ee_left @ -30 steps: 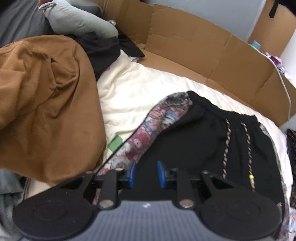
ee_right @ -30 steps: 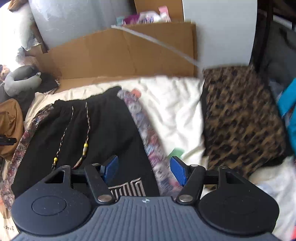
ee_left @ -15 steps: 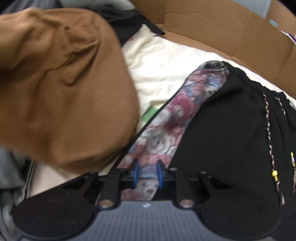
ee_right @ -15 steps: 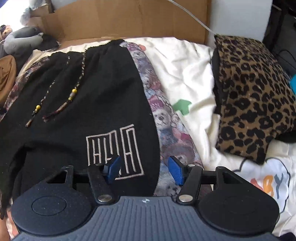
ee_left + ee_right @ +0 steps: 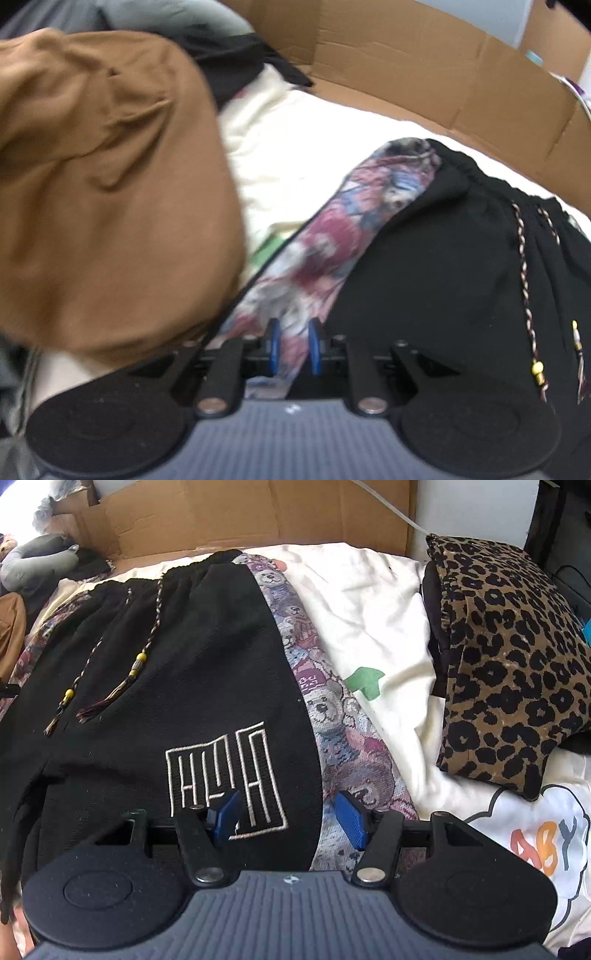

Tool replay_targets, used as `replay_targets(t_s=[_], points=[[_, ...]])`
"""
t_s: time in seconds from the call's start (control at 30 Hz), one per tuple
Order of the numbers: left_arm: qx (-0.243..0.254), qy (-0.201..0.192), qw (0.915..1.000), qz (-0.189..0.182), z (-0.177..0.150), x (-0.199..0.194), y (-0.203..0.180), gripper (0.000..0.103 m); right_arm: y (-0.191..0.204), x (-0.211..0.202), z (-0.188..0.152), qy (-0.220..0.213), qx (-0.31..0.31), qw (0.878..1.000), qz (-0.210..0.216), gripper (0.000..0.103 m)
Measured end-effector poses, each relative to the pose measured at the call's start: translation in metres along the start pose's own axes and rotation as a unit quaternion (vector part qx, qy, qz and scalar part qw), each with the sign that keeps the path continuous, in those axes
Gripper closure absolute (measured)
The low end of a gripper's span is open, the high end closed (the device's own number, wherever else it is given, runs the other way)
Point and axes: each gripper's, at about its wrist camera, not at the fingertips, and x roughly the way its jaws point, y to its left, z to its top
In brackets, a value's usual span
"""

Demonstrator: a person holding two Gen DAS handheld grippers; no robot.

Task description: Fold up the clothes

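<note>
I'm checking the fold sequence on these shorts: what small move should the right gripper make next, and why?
Probably close the right gripper on the black drawstring shorts. Its blue fingers stand open astride the seam where black fabric meets the teddy-bear patterned side panel, while the left gripper looks shut on the opposite panel.

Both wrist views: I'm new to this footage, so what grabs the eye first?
The black shorts with teddy-bear side panels lie spread mid-bed. The left gripper pinches one patterned edge; the right gripper hangs open over the white embroidered logo. A leopard-print pillow sits right, a brown garment left.
</note>
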Motion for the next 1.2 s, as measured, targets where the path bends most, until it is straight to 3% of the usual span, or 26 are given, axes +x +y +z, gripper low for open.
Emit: replay_targets(t_s=[0.57,0.8,1.0,1.2], points=[[-0.004,-0.01,0.9998,0.018,0.054,0.043,-0.024,0.085,-0.007,0.007,0.014,-0.011,0.009,1.0,-0.005,0.039],[0.028,-0.004,0.9993,0.026,0.067,0.052,-0.033,0.086,-0.011,0.009,0.022,-0.022,0.015,1.0,-0.013,0.039],[0.053,-0.006,0.9982,0.028,0.084,0.046,-0.04,0.086,-0.019,0.025,0.011,0.005,0.025,1.0,-0.017,0.04],[0.053,-0.027,0.9982,0.008,0.088,0.022,-0.056,0.078,-0.014,0.021,-0.002,0.013,0.033,0.999,-0.016,0.039]])
